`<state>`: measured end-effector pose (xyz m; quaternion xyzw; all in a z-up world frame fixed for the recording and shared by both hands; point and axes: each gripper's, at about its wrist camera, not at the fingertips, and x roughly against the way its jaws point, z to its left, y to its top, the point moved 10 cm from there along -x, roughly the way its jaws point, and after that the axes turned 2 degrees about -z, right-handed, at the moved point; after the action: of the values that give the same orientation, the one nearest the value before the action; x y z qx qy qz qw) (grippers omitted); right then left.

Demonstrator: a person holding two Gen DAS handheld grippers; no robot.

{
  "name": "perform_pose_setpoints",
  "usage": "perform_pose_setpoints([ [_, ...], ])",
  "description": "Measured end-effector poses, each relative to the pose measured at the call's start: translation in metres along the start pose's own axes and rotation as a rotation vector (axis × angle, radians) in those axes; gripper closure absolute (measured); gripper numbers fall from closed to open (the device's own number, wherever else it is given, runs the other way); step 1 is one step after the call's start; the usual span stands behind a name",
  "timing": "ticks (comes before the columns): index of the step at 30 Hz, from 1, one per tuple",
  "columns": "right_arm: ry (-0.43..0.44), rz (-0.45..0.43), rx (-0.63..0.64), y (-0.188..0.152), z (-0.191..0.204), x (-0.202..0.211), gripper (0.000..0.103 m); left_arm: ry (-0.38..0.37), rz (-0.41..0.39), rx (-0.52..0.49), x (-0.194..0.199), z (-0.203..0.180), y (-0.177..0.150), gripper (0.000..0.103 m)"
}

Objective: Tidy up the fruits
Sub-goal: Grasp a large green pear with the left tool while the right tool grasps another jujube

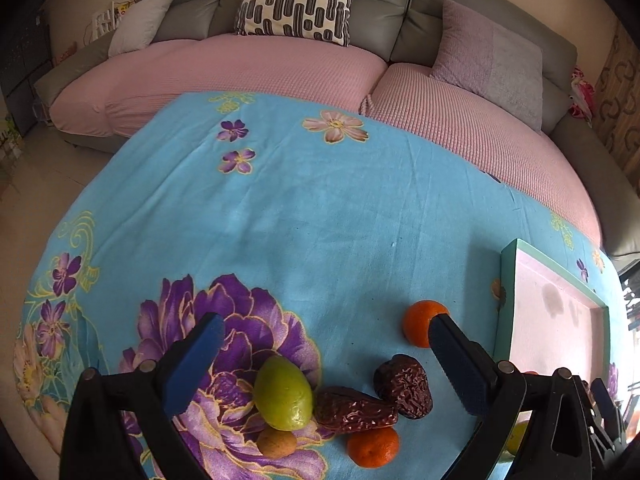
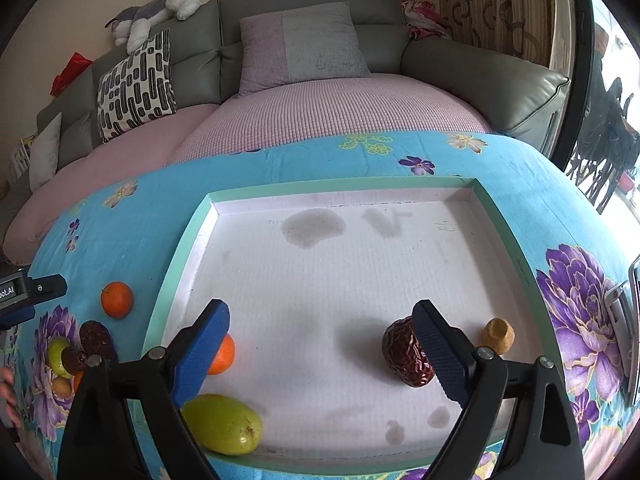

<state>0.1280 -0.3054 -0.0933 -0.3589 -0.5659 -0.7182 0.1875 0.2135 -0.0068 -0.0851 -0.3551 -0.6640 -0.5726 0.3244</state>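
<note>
My left gripper (image 1: 326, 326) is open and empty above a pile of fruit on the blue floral cloth: a green fruit (image 1: 283, 393), two dark red dates (image 1: 403, 385), a small tan fruit (image 1: 276, 443) and two oranges (image 1: 420, 322) (image 1: 373, 447). My right gripper (image 2: 322, 320) is open and empty over the white tray (image 2: 492, 216). In the tray lie a date (image 2: 404, 354), a tan fruit (image 2: 498, 335), an orange (image 2: 224, 354) and a green fruit (image 2: 222, 424). The pile (image 2: 76, 356) also shows in the right wrist view.
The tray's green rim (image 1: 506, 280) lies right of the pile. A pink-covered grey sofa (image 1: 260, 68) with cushions stands behind the table. A phone-like object (image 2: 624, 312) lies at the table's right edge. The left gripper's body (image 2: 24, 292) shows at far left.
</note>
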Motion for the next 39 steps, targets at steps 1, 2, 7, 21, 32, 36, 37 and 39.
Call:
perform_pose_setpoints([
  [1, 0.014, 0.006, 0.021, -0.001, 0.008, 0.0, 0.01, 0.01, -0.007, 0.009, 0.003, 0.008, 0.001, 0.0],
  [2, 0.023, 0.011, 0.041, -0.001, 0.016, 0.0, 0.01, 0.021, -0.015, 0.021, 0.005, 0.015, 0.002, 0.0],
  [7, 0.117, -0.014, 0.096, 0.004, 0.06, 0.008, 0.01, 0.049, -0.049, 0.11, 0.018, 0.051, 0.004, 0.0],
  [21, 0.309, -0.035, 0.294, -0.015, 0.17, 0.016, 0.01, 0.018, -0.051, 0.297, 0.025, 0.093, -0.015, 0.0],
  [32, 0.361, 0.056, 0.283, -0.032, 0.184, -0.011, 0.048, -0.059, 0.041, 0.411, 0.001, 0.094, -0.029, 0.001],
  [36, 0.371, 0.089, 0.308, -0.041, 0.192, -0.02, 0.053, -0.084, 0.07, 0.424, -0.006, 0.089, -0.032, 0.001],
  [37, 0.379, 0.099, 0.312, -0.043, 0.195, -0.022, 0.054, -0.087, 0.072, 0.425, -0.006, 0.089, -0.032, 0.001],
  [39, 0.396, 0.114, 0.321, -0.047, 0.199, -0.024, 0.057, -0.091, 0.074, 0.422, -0.007, 0.087, -0.033, 0.001],
])
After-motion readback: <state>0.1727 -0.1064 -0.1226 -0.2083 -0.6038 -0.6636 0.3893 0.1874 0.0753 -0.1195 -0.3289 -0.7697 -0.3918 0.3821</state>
